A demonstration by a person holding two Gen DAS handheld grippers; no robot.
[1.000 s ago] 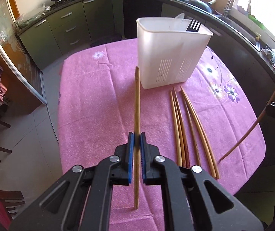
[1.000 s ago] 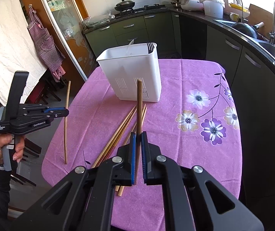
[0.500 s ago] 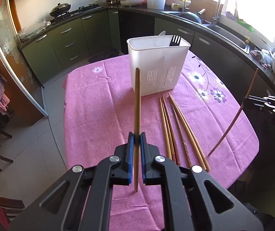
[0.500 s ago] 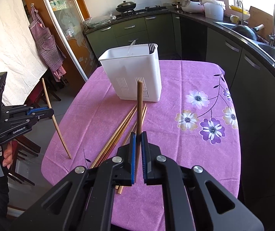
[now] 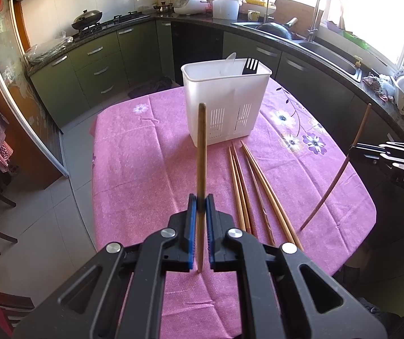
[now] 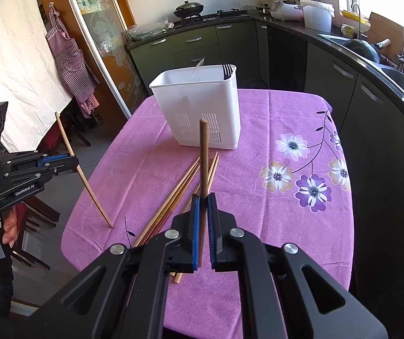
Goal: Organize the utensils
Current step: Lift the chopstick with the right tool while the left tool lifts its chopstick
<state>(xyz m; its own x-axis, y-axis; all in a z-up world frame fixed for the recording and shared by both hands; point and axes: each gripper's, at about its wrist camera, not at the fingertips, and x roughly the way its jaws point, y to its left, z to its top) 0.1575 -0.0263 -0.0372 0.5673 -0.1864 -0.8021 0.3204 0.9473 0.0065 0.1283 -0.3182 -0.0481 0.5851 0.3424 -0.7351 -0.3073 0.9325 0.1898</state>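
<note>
My left gripper is shut on a wooden chopstick that stands nearly upright above the near part of the pink-clothed table. My right gripper is shut on another chopstick. Each shows in the other's view: the right gripper with its slanted chopstick, the left gripper with its own chopstick. Several loose chopsticks lie in front of a white utensil holder. A black fork and a white spoon stand in it.
Dark green kitchen cabinets and a counter with a sink curve behind and to the right of the table. A wok sits on the stove. Chairs stand by the table's left side, and a checked apron hangs on the door.
My left gripper has risen and drawn back from the holder, and its chopstick has tilted from upright to slanted in the right wrist view. The right gripper has stayed still.
</note>
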